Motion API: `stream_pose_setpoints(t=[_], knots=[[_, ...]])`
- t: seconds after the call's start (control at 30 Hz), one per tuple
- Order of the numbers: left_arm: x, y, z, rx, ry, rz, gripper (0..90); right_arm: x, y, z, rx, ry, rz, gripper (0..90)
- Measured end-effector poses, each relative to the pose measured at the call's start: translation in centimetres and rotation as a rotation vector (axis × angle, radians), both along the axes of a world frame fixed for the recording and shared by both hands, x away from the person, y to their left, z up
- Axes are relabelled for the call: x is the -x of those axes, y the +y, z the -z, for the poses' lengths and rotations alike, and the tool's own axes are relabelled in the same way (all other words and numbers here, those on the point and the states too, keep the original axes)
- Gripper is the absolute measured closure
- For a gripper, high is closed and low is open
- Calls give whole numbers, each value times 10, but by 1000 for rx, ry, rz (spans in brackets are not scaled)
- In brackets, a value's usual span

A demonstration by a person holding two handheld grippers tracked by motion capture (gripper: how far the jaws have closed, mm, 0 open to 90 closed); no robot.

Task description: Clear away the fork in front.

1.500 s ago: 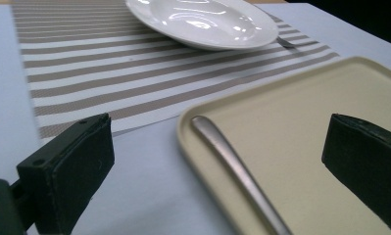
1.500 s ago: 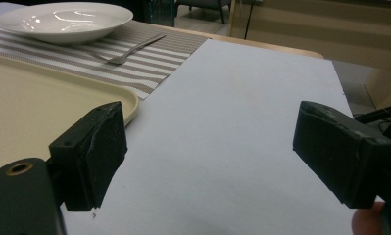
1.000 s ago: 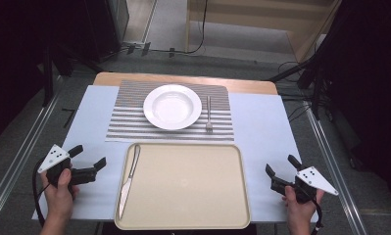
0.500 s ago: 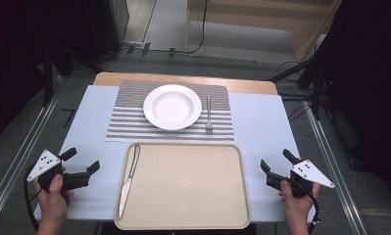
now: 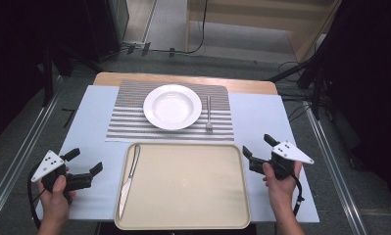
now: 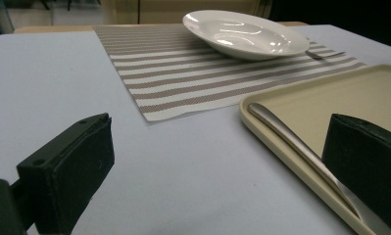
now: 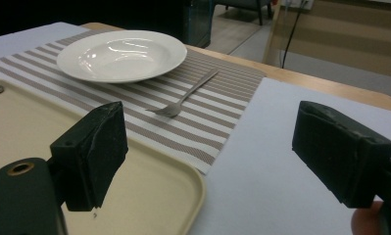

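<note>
A beige tray (image 5: 183, 196) lies at the near middle of the table, with a table knife (image 5: 129, 178) along its left side. Behind it a white plate (image 5: 172, 106) sits on a striped placemat (image 5: 129, 125), and a fork (image 5: 208, 113) lies to the plate's right. My left gripper (image 5: 84, 161) hovers open on the pale blue cover left of the tray. In the left gripper view the left gripper (image 6: 222, 166) faces the knife (image 6: 301, 147) and tray rim (image 6: 261, 117). My right gripper (image 5: 257, 145) is open at the tray's right edge. From the right gripper (image 7: 212, 147), the fork (image 7: 185, 98) and plate (image 7: 119, 54) lie ahead.
The pale blue cover (image 5: 261, 117) has bare areas on both sides of the placemat and tray. A wooden table edge (image 5: 183, 79) runs along the back. Metal rails (image 5: 21, 156) flank the table, with cables on the floor beyond.
My right gripper has moved forward and inward to the tray's right edge. My left gripper drifted outward, then came back slightly toward the tray. Nothing on the table moved.
</note>
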State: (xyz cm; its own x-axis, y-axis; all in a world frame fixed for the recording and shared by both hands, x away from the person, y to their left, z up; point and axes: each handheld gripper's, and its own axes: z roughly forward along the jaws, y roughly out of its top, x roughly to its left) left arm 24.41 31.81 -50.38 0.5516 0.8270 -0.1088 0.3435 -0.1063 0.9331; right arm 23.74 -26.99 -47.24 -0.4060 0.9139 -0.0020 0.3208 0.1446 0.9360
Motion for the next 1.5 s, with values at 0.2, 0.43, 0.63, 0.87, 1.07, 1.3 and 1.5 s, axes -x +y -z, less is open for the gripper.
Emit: stream_pose_setpoints(t=[0.2, 0.43, 0.63, 0.87, 1.07, 1.3, 1.5], knots=[[1, -1, 0, -5, -6, 7, 0, -21, 22, -7, 23, 12, -41, 143], [1, 1, 0, 16, -5, 2, 0, -45, 38, -14, 17, 29, -60, 149], [1, 0, 1, 5, -4, 2, 0, -65, 44, -20, 2, 59, -73, 160], [0, -1, 1, 0, -5, 6, 0, -89, 45, -27, -82, 125, -89, 187], [0, 0, 1, 2, -3, 0, 0, -105, 51, -30, -66, 143, -78, 199], [1, 1, 1, 11, -1, -2, 0, -121, 62, -33, -31, 183, -53, 263], [0, 2, 1, 11, 1, 1, 0, -134, 70, -31, -13, 218, -83, 387]])
